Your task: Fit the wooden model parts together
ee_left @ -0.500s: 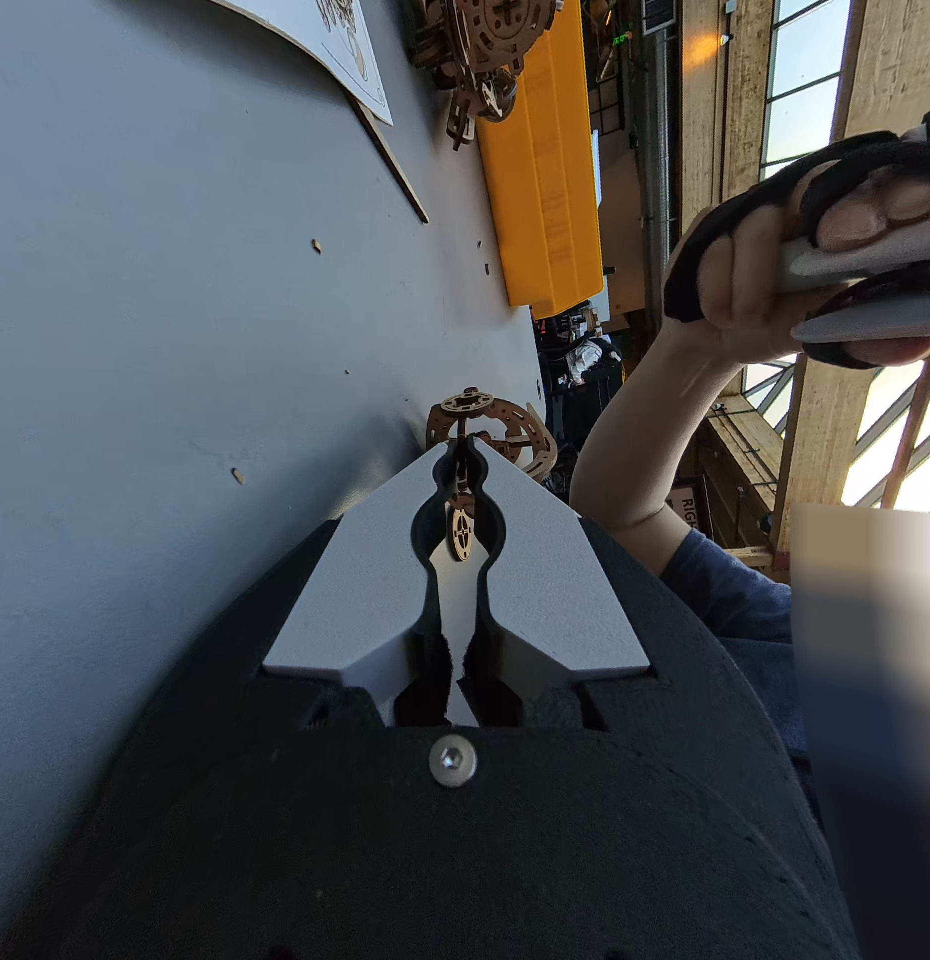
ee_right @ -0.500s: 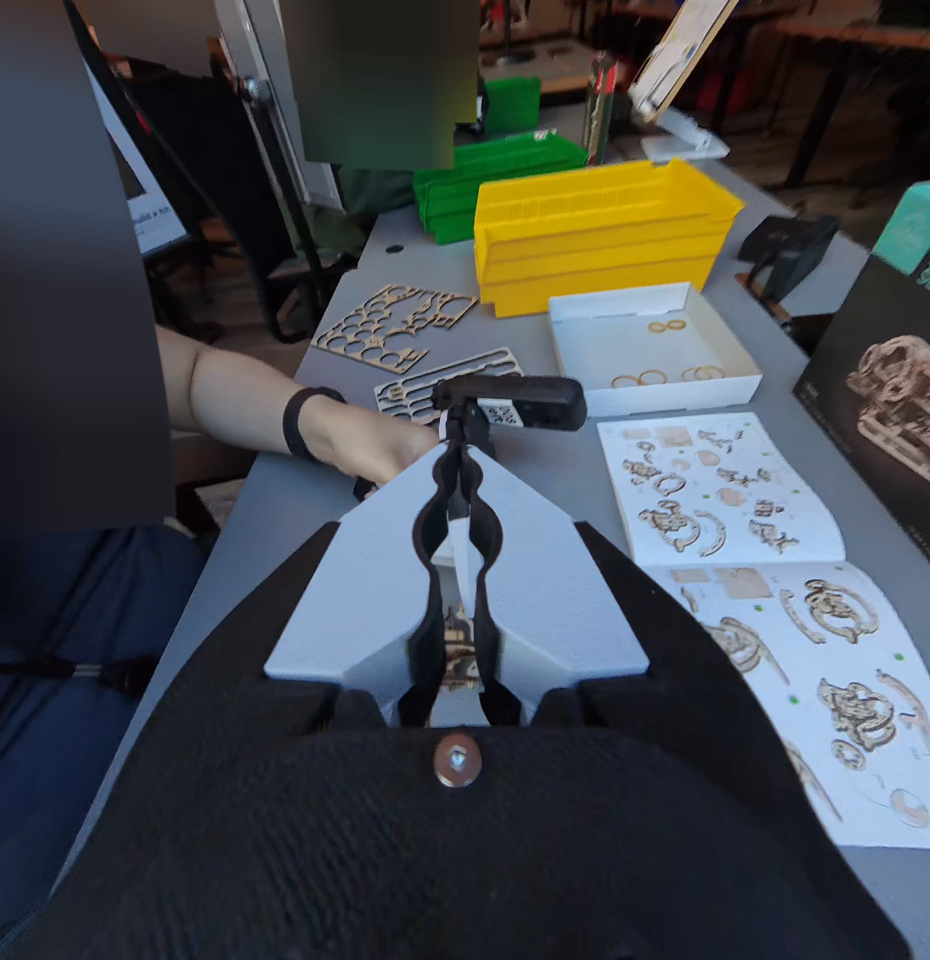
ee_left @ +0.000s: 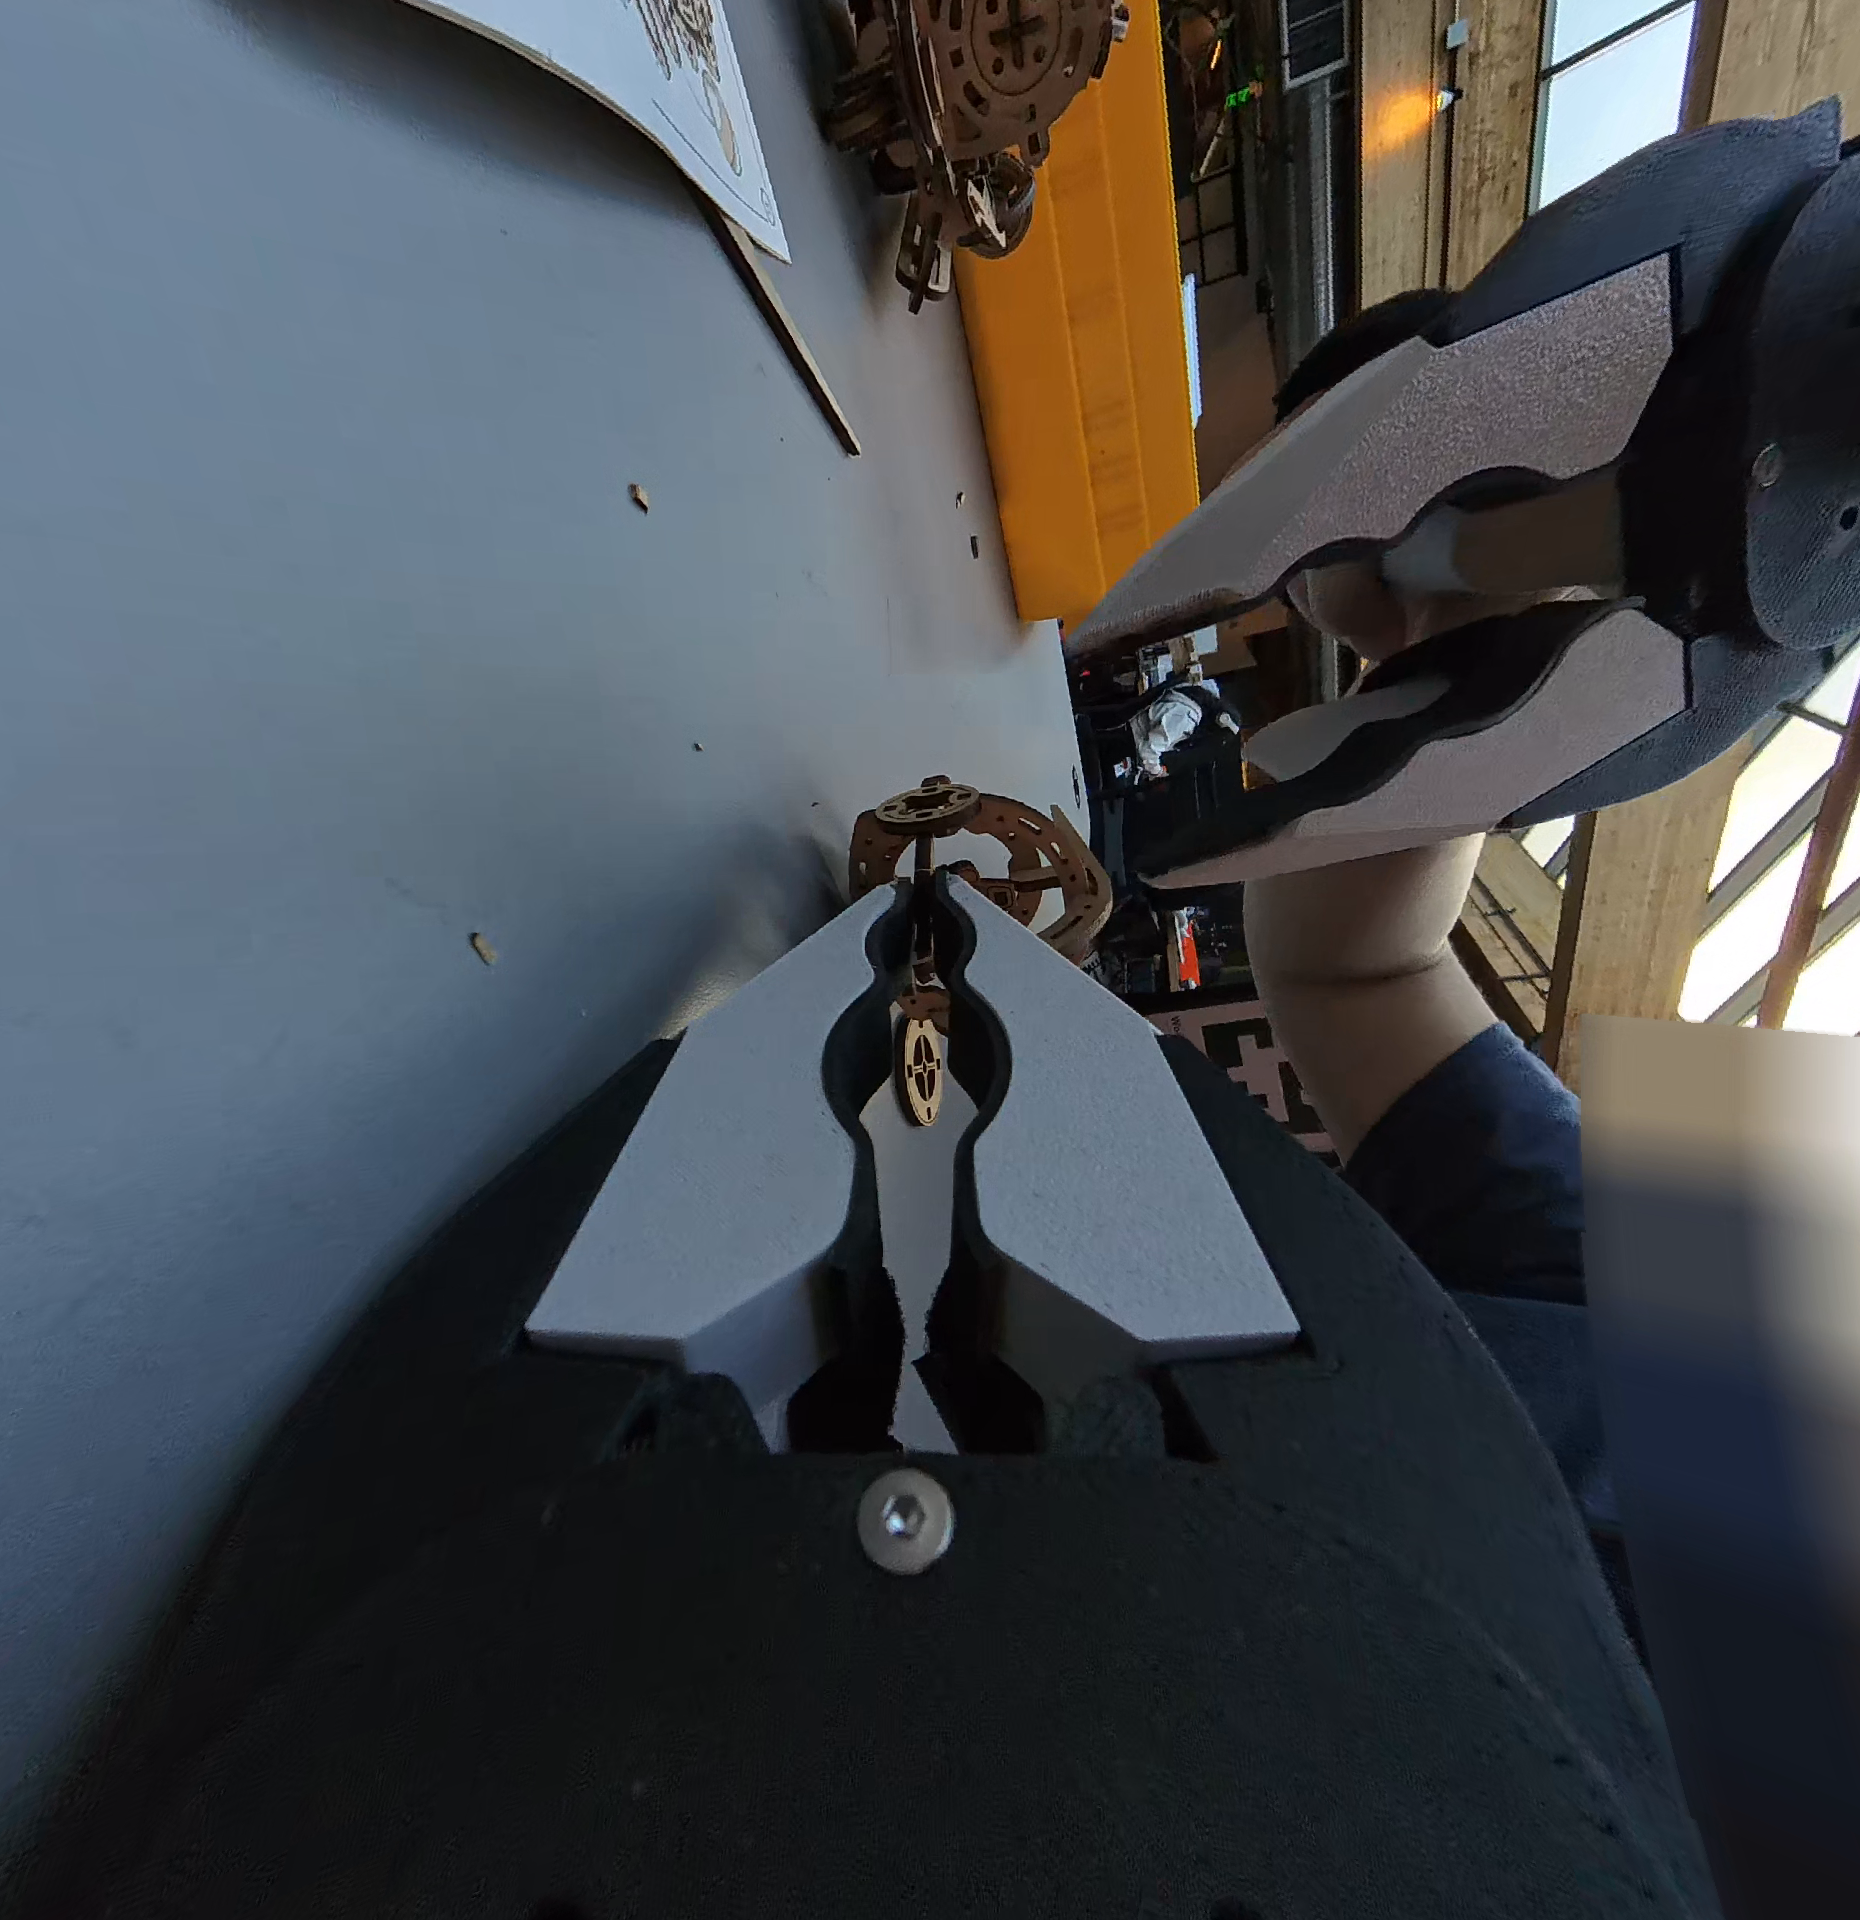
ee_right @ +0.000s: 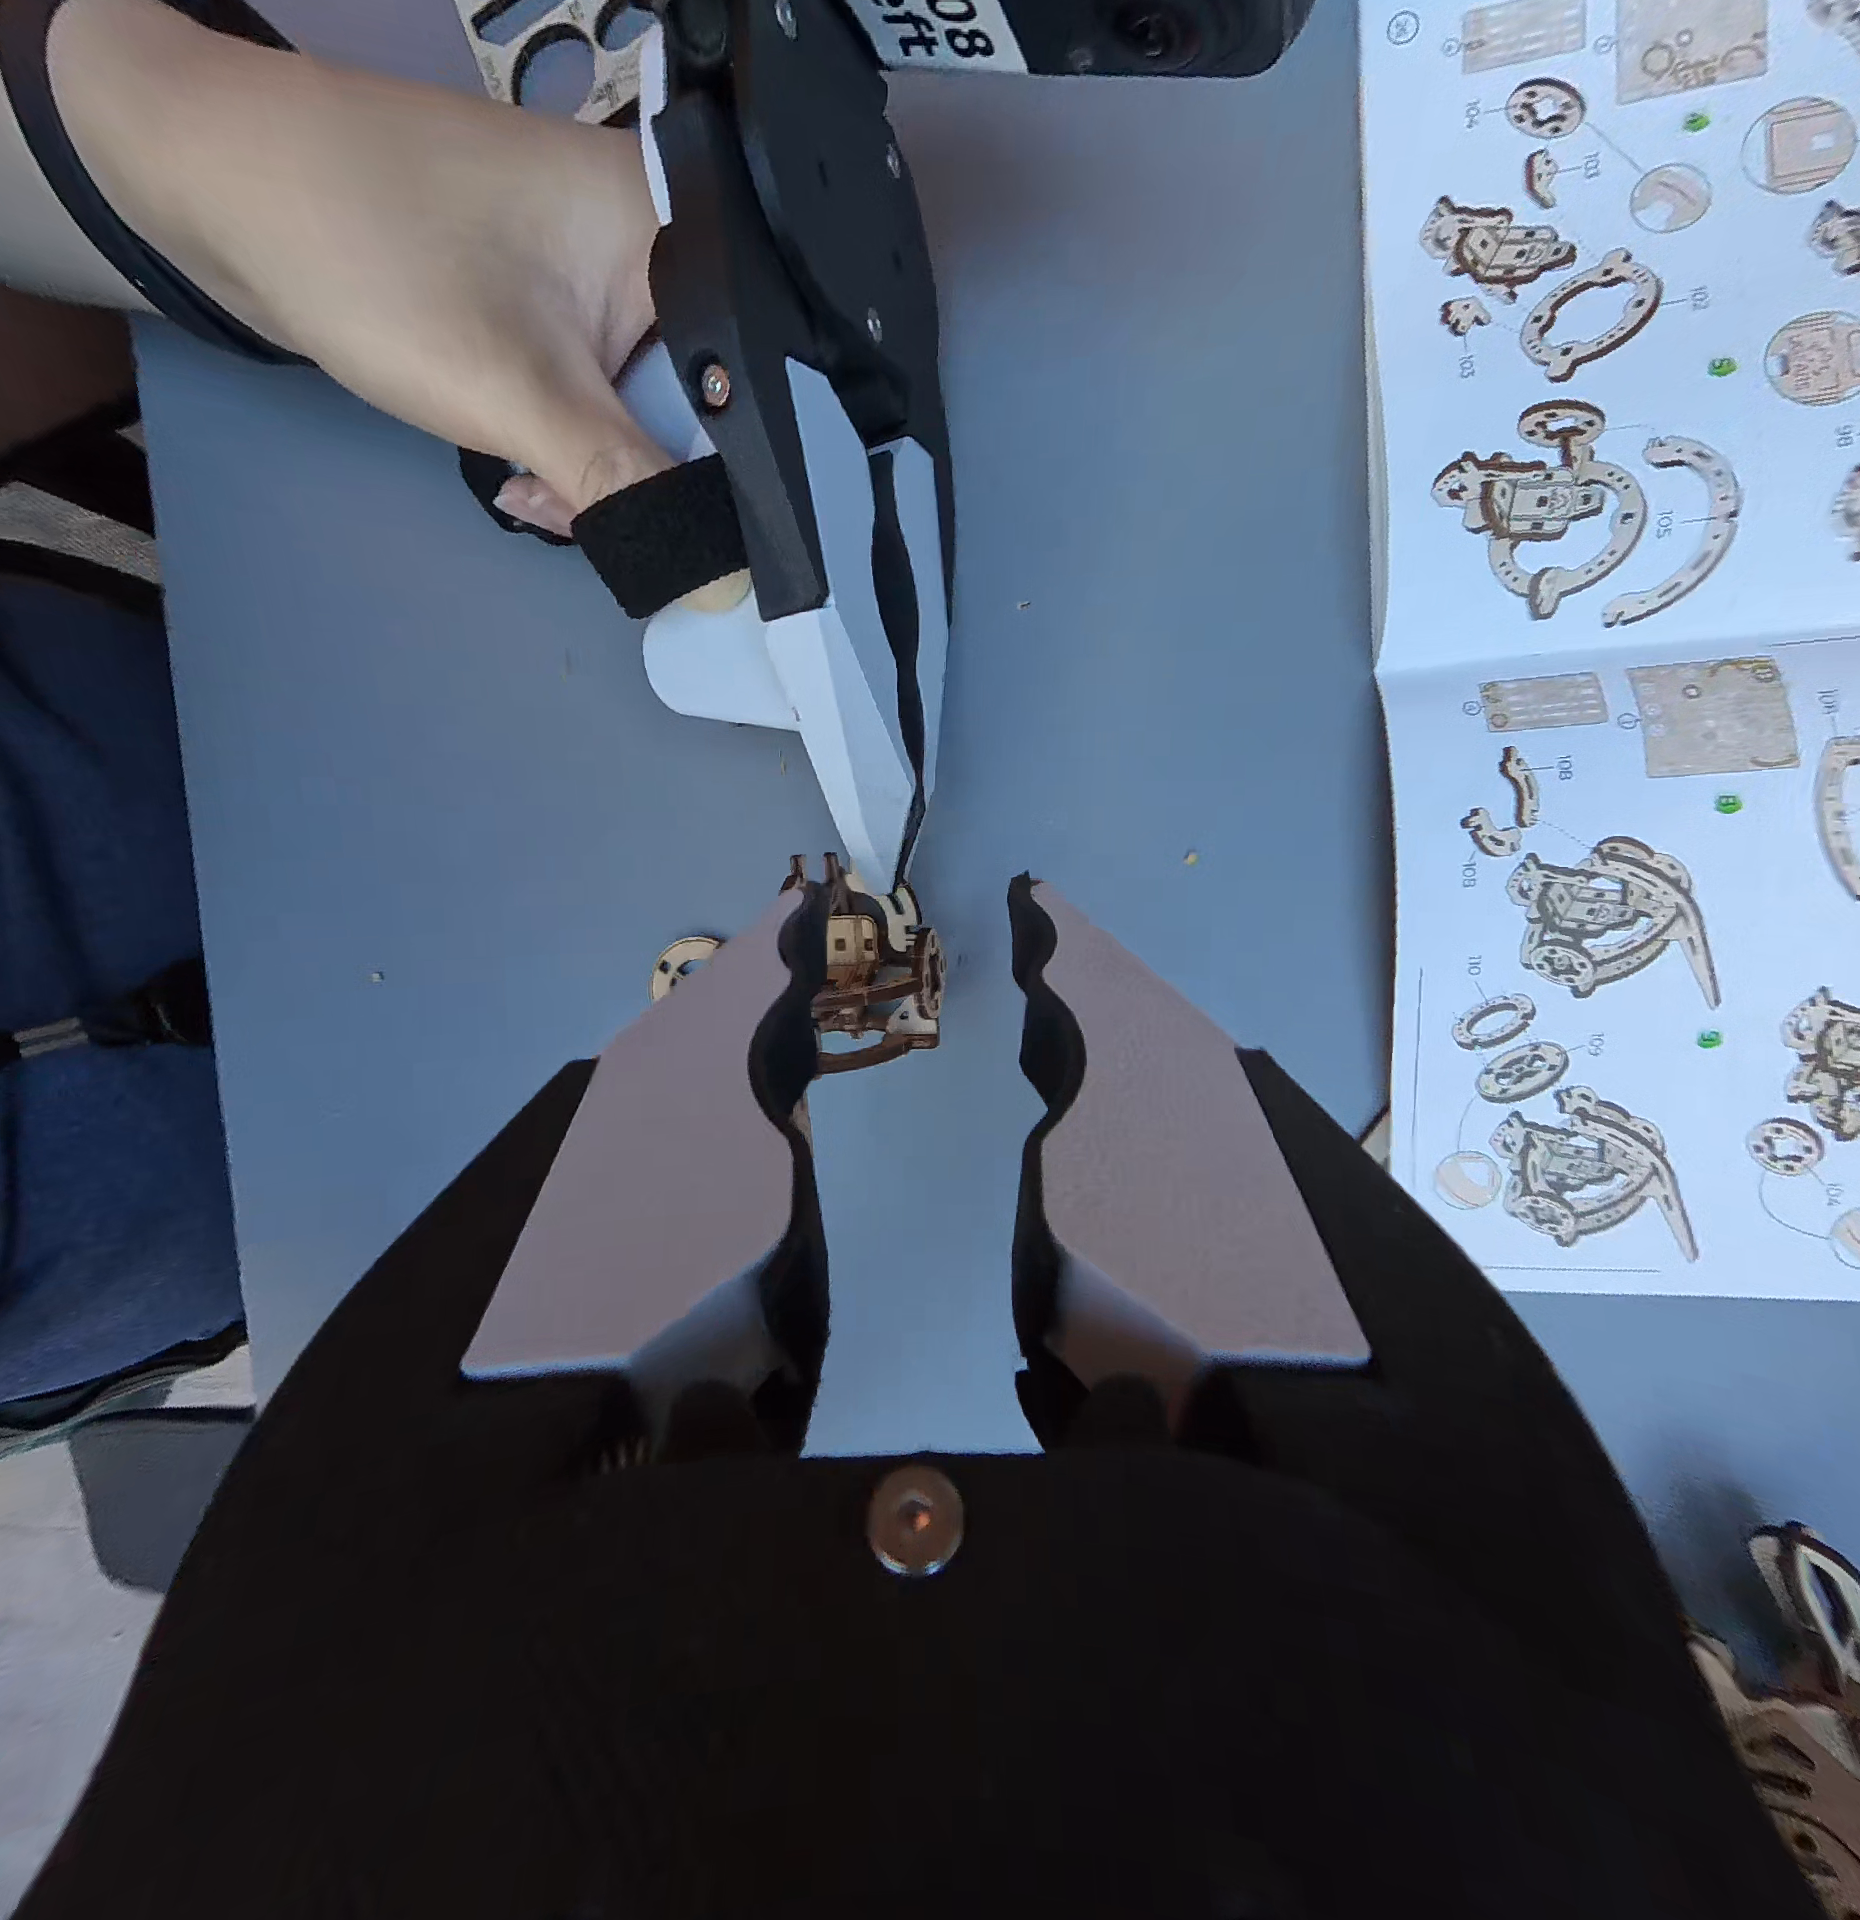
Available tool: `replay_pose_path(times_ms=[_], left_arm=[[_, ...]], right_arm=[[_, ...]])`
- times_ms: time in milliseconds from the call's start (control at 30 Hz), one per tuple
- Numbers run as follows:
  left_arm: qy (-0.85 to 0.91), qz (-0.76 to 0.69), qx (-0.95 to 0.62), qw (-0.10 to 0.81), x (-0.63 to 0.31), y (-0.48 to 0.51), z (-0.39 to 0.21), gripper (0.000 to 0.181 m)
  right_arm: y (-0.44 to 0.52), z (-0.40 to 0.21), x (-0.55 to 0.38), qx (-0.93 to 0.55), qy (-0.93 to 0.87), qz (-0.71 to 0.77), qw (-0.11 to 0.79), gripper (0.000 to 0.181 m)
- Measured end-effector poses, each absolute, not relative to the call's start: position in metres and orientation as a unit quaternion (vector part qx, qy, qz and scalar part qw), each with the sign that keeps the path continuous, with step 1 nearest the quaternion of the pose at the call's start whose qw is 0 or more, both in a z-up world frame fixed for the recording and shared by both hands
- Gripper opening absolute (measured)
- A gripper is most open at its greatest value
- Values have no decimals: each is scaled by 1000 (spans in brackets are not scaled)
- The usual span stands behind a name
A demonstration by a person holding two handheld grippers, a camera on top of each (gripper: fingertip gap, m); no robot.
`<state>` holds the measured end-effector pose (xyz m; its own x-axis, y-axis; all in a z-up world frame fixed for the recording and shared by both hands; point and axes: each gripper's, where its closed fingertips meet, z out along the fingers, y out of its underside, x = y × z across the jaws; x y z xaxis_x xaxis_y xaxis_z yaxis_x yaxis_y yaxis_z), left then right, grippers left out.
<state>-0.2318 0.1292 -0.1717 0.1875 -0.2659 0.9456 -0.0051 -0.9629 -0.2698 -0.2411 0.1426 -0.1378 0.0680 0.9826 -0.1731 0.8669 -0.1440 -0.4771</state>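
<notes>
- Pinching the wooden model (ee_left: 973, 873) at its tips, the left gripper (ee_left: 921, 883) has its jaws closed on a thin upright piece of the assembly; a small round disc (ee_left: 921, 1070) of the same piece sits in the gap behind the tips.
- The model rests on the grey table (ee_left: 334, 727), near the table edge; a curved horseshoe-like ring and a small slotted wheel on top are visible.
- Right gripper (ee_right: 915, 904) is spread wide with nothing between the fingers, hovering over the model from the opposite side. Its left finger overlaps part of the model in the right wrist view; cannot tell if it touches.
- Same view: the left gripper's tips meet the model (ee_right: 874, 966) from above, held by a hand (ee_right: 438, 291) with a black strap.
- A loose round wooden disc (ee_right: 682, 961) lies on the table just beside the model.
- Open instruction booklet (ee_right: 1632, 623) is on the table, well off to the side.
- Yellow bin (ee_left: 1092, 364) and a larger wooden assembly (ee_left: 967, 114) sit farther along the table.
</notes>
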Motion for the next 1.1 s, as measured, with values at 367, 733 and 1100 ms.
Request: replay_pose_path(times_ms=[367,733,1100], left_arm=[[89,-630,-764,104,-231,129,-172,1],[89,-632,-763,103,-231,128,-172,1],[88,-641,-756,95,-228,124,-169,1]], right_arm=[[148,-156,-232,-727,-652,215,22,12],[134,-173,-226,-734,-645,208,-36,2],[126,-164,-227,-718,-667,194,40,2]])
